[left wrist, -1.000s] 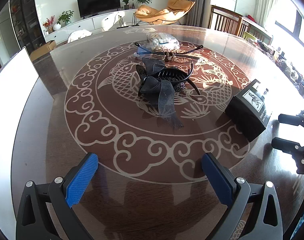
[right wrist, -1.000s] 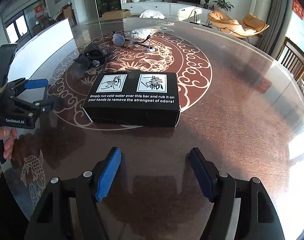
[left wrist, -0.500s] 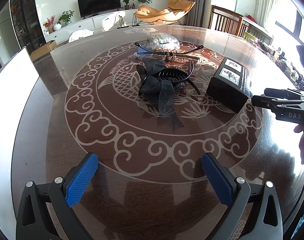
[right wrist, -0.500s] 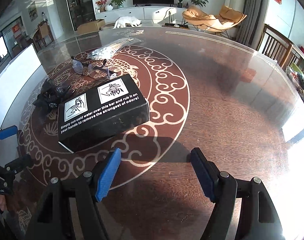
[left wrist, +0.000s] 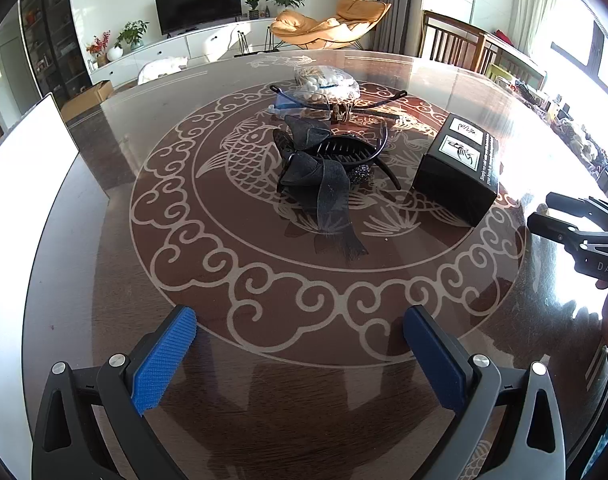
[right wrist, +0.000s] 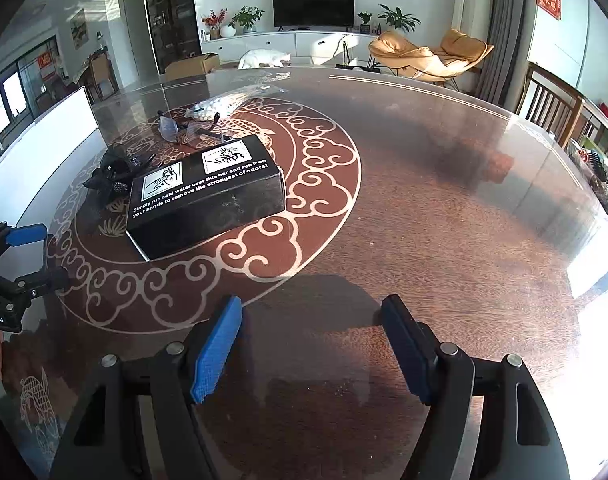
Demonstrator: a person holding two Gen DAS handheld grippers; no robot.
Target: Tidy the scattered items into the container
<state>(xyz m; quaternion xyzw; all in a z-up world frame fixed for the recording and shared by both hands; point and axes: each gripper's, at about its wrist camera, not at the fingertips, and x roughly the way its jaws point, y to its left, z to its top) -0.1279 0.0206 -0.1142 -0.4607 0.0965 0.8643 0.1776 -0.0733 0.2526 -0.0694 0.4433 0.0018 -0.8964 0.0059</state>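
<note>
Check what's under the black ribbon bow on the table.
The black ribbon bow lies over a black claw hair clip, whose teeth show beside it, and a sparkly piece. The clip's left end and anything else beneath are covered.

Black box [right wrist: 208,196] flat beside hair bow [left wrist: 316,172]

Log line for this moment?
left gripper: jaws open, empty | right gripper: jaws open, empty | black box, hair clip: on table

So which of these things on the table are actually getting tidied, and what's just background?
To tidy: black box, black hair clip with ribbon, glasses, bag of white balls. The white container receives them.

Background: television, orange chair, white cat, plants.
</note>
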